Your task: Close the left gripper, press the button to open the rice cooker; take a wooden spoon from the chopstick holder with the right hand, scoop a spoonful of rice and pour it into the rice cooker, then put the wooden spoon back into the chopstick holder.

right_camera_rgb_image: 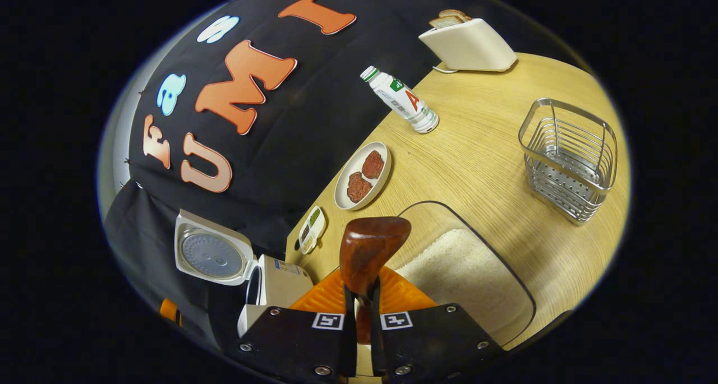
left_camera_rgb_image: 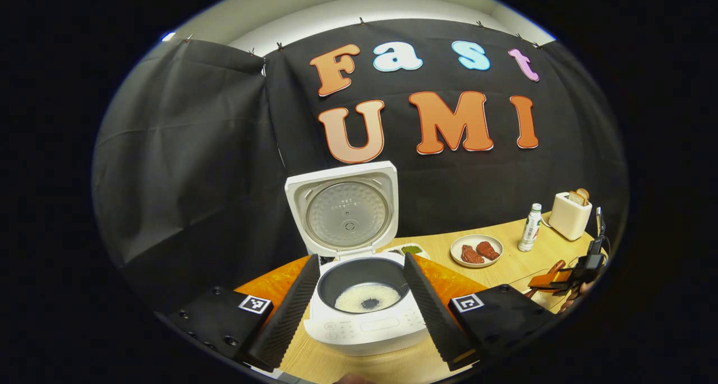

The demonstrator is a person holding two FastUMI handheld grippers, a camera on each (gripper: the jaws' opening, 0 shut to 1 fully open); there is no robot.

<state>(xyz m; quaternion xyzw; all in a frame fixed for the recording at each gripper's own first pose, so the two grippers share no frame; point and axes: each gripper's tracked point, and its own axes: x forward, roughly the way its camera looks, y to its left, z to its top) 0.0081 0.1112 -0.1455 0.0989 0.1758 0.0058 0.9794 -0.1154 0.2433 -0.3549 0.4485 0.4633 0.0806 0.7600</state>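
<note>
Your right gripper (right_camera_rgb_image: 360, 300) clamps the brown wooden spoon (right_camera_rgb_image: 367, 252), bowl empty; left gripper (left_camera_rgb_image: 359, 305) fingers wide; rice cooker (left_camera_rgb_image: 364, 300) lid up, rice inside.

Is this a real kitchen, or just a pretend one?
Probably a pretend one: a kitchen set up on a wooden table in a booth. There is an open rice cooker, a toaster with bread in it, and a black cloth wall hung behind instead of real walls.

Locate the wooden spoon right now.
In the right gripper view, the wooden spoon is clamped in the right gripper, above the rice tray.
</note>
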